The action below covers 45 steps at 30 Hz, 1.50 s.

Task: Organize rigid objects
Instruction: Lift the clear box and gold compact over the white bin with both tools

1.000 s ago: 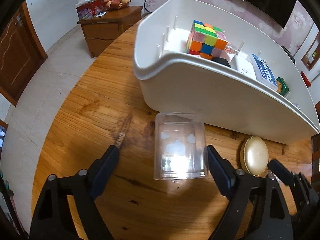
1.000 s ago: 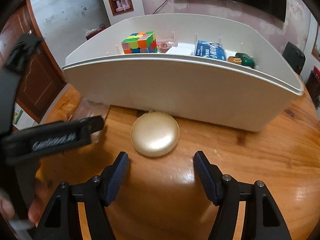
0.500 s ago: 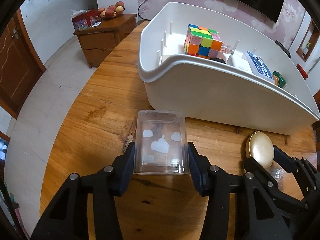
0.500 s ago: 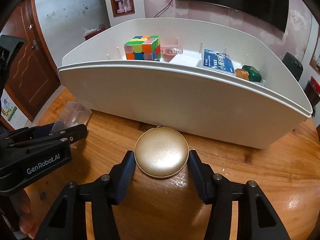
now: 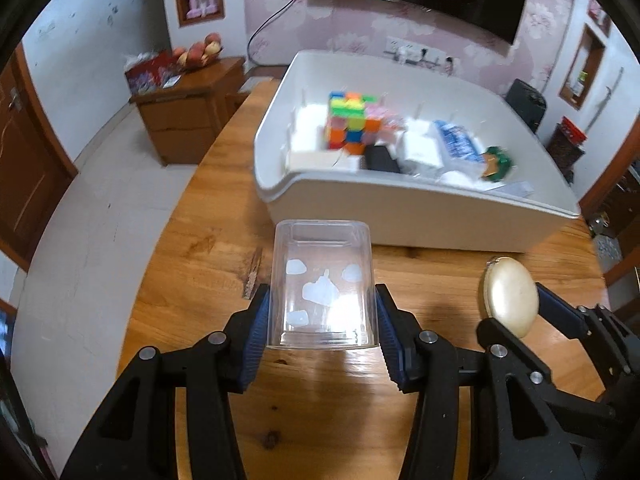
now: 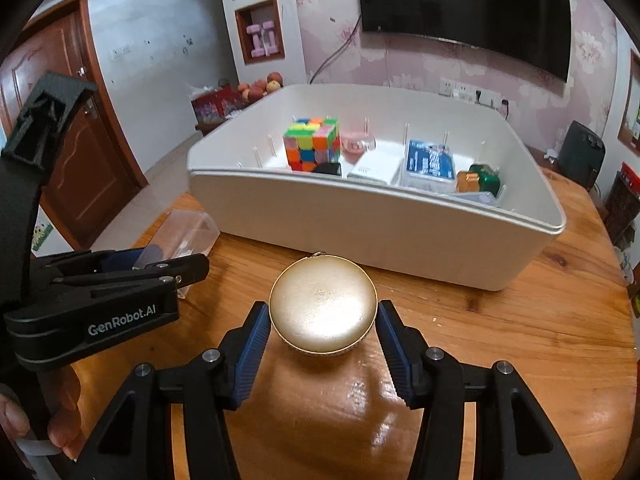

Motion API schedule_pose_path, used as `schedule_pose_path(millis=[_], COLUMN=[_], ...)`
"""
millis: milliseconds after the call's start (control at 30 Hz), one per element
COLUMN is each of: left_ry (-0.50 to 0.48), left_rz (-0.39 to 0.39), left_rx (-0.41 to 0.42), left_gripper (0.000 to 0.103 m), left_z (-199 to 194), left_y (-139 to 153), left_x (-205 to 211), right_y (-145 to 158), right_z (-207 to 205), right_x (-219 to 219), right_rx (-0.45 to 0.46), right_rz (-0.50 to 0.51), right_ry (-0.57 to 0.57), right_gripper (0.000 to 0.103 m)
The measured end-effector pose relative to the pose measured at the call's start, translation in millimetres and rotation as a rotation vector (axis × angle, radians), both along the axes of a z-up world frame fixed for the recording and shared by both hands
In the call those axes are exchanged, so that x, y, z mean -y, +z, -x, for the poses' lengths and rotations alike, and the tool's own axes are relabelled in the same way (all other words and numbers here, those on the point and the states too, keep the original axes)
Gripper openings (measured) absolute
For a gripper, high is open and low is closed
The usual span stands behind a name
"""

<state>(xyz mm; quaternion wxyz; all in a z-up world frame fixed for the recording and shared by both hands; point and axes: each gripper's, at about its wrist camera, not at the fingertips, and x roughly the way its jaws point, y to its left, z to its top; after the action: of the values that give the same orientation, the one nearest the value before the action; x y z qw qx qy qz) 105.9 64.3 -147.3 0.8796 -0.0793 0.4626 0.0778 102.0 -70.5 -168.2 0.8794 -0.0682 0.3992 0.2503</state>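
Observation:
My left gripper (image 5: pixel 322 326) is shut on a clear plastic box (image 5: pixel 323 284) and holds it above the wooden table (image 5: pixel 192 248). My right gripper (image 6: pixel 320 330) is shut on a round gold case (image 6: pixel 323 310), also lifted off the table. The gold case shows in the left wrist view (image 5: pixel 512 296), and the clear box in the right wrist view (image 6: pixel 186 232). A large white bin (image 6: pixel 380 224) stands just beyond both, holding a colourful puzzle cube (image 6: pixel 312 144), a blue box (image 6: pixel 430 160), a white box (image 6: pixel 374 166) and a green-and-orange item (image 6: pixel 478 178).
The table's left edge drops to a tiled floor (image 5: pixel 80 216). A wooden cabinet with fruit (image 5: pixel 188 96) stands beyond it. A brown door (image 6: pixel 80 120) is at the far left. A television (image 6: pixel 464 4) hangs on the back wall.
Both grippers closed on their objects, the left on the clear box, the right on the gold case, and both have risen, so the bin's inside shows more.

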Motion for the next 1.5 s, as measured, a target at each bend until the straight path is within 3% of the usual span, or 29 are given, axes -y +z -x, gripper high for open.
schedule_pose_path(millis=[200,533,967,1133,1267,1367,1500], left_ry=[-0.062,-0.112,-0.145,-0.111,-0.09,-0.088,-0.088], left_rz=[-0.018,-0.059,-0.153,-0.196,-0.176,-0.184,-0.187], left_rx=[0.052,0.118,0.144,0.192,0.18,0.17,0.144], left_gripper=[0.053,0.053,0.053,0.053,0.053,0.053,0.053], left_z=[3.1,-20.8,-74.7,-104.6,-125.0,-135.4,-146.3], left_y=[40.7,97.8,133.6,136.3,122.8,109.0,91.1], left_x=[14.1,23.7,33.3,32.1,29.0,29.1,29.8], right_y=[35.4,106.7,178.8,206.7,219.1,211.6,184.4], right_z=[12.7,-7.9,-66.3,-93.7,-128.1,-153.1,-181.6], right_x=[14.9,39.4,37.8,31.5,27.3,19.8,11.4], right_rx=[0.059,0.177,0.249,0.32,0.319,0.319,0.24], right_rz=[-0.035,-0.089,-0.073,-0.061,-0.087,-0.053,-0.023], right_ry=[-0.002,-0.046,-0.082,-0.114,-0.152,-0.183,-0.195], right_gripper=[0.055,0.055,0.055,0.055,0.055,0.055,0.055])
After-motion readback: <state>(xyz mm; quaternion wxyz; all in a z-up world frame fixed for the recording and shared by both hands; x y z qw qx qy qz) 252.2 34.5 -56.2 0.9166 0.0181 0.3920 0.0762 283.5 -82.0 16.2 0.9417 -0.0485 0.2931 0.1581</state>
